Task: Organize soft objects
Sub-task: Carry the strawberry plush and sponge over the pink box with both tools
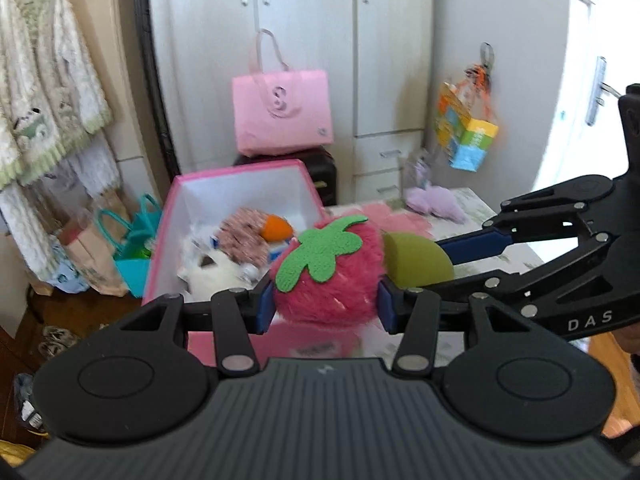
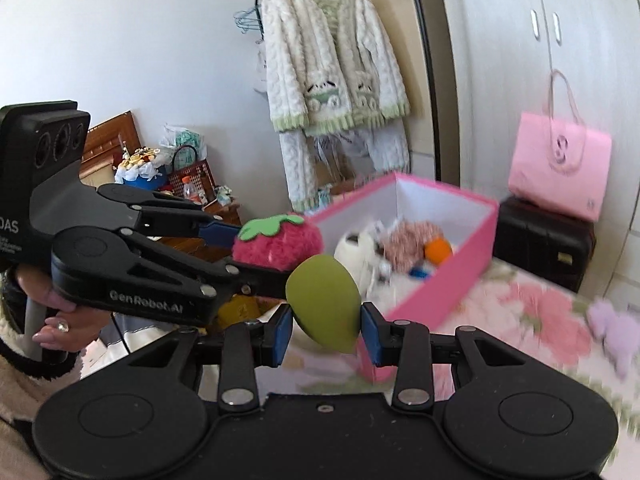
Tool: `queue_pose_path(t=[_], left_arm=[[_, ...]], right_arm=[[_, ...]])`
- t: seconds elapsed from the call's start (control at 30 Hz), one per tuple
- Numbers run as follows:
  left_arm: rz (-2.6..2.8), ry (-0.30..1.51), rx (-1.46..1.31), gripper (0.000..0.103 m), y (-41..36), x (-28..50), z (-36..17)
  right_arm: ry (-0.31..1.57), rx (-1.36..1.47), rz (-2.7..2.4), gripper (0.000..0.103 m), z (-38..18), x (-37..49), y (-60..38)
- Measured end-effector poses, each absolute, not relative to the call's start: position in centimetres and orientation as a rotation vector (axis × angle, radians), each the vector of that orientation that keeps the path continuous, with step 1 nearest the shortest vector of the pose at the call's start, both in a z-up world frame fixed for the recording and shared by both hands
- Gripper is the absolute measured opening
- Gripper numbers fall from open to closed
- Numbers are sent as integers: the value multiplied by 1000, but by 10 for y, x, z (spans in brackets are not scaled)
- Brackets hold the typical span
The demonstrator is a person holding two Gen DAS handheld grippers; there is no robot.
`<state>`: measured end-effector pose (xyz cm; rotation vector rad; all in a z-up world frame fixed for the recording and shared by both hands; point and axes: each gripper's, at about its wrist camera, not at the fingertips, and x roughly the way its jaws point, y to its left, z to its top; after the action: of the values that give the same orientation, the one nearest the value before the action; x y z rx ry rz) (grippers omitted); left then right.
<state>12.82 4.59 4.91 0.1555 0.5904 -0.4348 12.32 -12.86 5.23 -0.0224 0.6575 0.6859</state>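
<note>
While the left gripper [image 1: 326, 306] clamps a plush strawberry [image 1: 328, 268] and the right gripper [image 2: 326, 330] clamps a green sponge [image 2: 324, 306], crowded together short of the pink box [image 1: 160, 248] at 11 o'clock, either could collide and drop outside.

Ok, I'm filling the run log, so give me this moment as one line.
left gripper: shut on strawberry plush | right gripper: shut on green egg toy | both held near pink box | box: holds soft toys
</note>
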Motion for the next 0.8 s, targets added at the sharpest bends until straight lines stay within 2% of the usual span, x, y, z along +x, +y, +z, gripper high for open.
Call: queue_pose_path(t=[0.33,0.57,0.8], left_arm=[[-396,579,24,48,65,220,44],[-372,664,-37,49,74,284,13],[-315,721,-33,50,75,315,-13]], right_arm=[[567,-80,612,44,48,194,-105],[639,-53,608,44,23,258,-100],[712,-115,630,44,-8,288,-83]])
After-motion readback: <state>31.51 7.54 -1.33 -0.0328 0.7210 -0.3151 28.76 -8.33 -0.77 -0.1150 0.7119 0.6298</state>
